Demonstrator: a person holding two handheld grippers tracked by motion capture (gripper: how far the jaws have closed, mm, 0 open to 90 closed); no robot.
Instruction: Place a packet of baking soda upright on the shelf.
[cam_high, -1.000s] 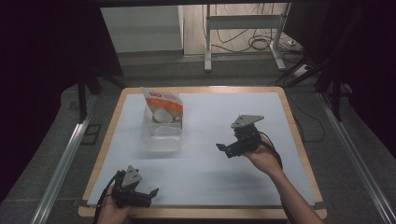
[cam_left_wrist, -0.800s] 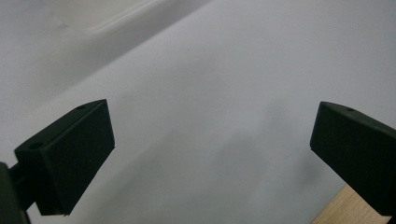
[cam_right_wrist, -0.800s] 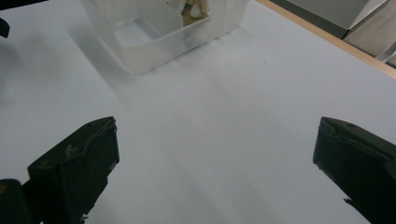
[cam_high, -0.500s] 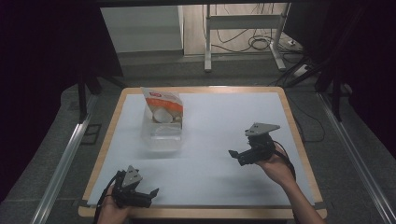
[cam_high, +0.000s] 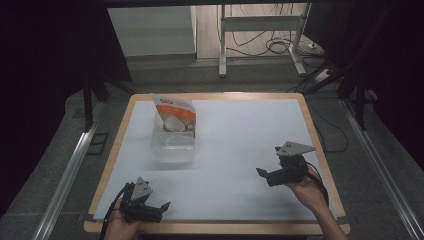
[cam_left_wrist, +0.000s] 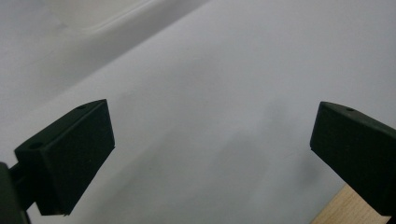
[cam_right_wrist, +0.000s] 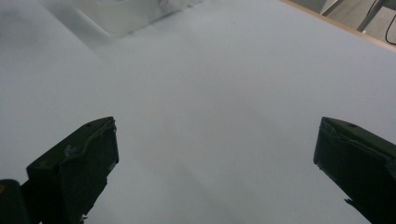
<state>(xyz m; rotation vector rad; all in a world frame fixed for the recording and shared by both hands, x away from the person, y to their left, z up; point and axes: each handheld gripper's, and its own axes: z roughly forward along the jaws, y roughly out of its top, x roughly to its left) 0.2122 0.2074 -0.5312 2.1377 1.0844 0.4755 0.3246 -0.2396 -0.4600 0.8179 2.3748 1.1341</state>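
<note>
Right claw (cam_high: 264, 174): released, grasping nothing, held low over the white surface (cam_high: 240, 150) at its right side, jaws pointing left.
Left claw (cam_high: 162, 207): released, empty, at the near left edge, jaws pointing right.
Clear tub (cam_high: 173, 146): far left of centre, pouch (cam_high: 175, 114) upright in its far end; the left claw appears nearer to it.

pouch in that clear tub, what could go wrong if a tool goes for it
1. The pouch stands leaning in the clear tub; a nudge could tip it out.
2. The tub looks light and might slide on the smooth white sheet.
3. Both tools, left and right, are open and far off, so a long reach may misjudge.
</note>
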